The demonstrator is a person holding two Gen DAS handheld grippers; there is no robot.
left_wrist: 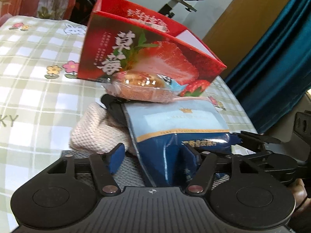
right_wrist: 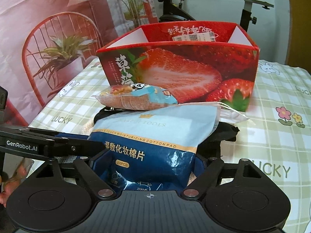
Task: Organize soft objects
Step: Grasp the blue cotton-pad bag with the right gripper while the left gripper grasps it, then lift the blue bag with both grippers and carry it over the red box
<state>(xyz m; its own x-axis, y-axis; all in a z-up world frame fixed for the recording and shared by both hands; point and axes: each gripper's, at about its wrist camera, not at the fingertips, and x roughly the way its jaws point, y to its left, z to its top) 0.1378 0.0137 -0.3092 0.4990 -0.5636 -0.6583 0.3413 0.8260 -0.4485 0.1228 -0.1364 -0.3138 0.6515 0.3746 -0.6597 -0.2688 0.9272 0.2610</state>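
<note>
Two grippers: both at the same blue bag, from opposite sides.
Left gripper (left_wrist: 153, 155): fingers spread; the bag's lower end sits between the blue pads (left_wrist: 116, 158). Contact with the pads cannot be told.
Right gripper (right_wrist: 147, 167): fingers around the bag's dark lower end, pressed against its sides, pinching it.
Cotton pad bag (right_wrist: 155, 136): light blue top, dark blue bottom, lying tilted on the pile of soft things, its top end toward the box.
Snack pack (right_wrist: 136, 99): clear wrapper with a round pastry inside, resting on the bag's top end, touching the box front.
Knit cloth (left_wrist: 91, 130): cream, under the bag on the left gripper's side.
Black item (left_wrist: 114, 110): partly hidden under bag and snack; kind unclear.
White drawstring pouch (right_wrist: 231, 114): sticking out from under the bag's top corner.
Strawberry box (right_wrist: 194, 69): red, open top, standing just behind the pile.
Table (right_wrist: 272, 136): green check cloth with flowers; the pile is near its middle.
</note>
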